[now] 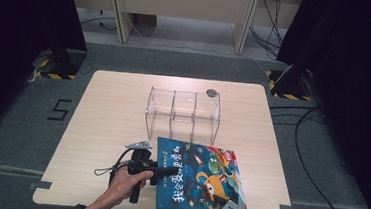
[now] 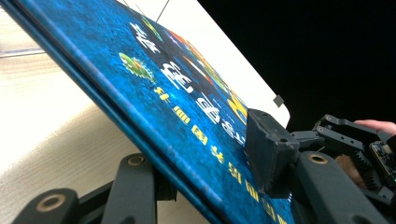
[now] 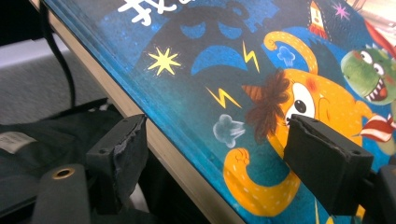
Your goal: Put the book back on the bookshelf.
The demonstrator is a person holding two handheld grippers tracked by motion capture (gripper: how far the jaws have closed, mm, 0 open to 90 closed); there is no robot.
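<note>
A blue picture book (image 1: 197,178) with an orange cartoon creature on its cover lies near the table's front edge. My left gripper (image 1: 168,171) is shut on the book's left edge. In the left gripper view the book (image 2: 187,93) slants up off the wood between the jaws of my left gripper (image 2: 212,170). My right gripper (image 1: 226,204) is at the book's near edge. In the right gripper view my right gripper (image 3: 222,156) stands open, one pad (image 3: 322,158) over the cover (image 3: 224,60) and the other pad (image 3: 121,149) below the edge.
A clear acrylic box (image 1: 182,114) with three compartments stands just behind the book on the wooden table (image 1: 113,109). A small dark round thing (image 1: 211,92) lies behind the box. Cables and black stands sit on the floor around the table.
</note>
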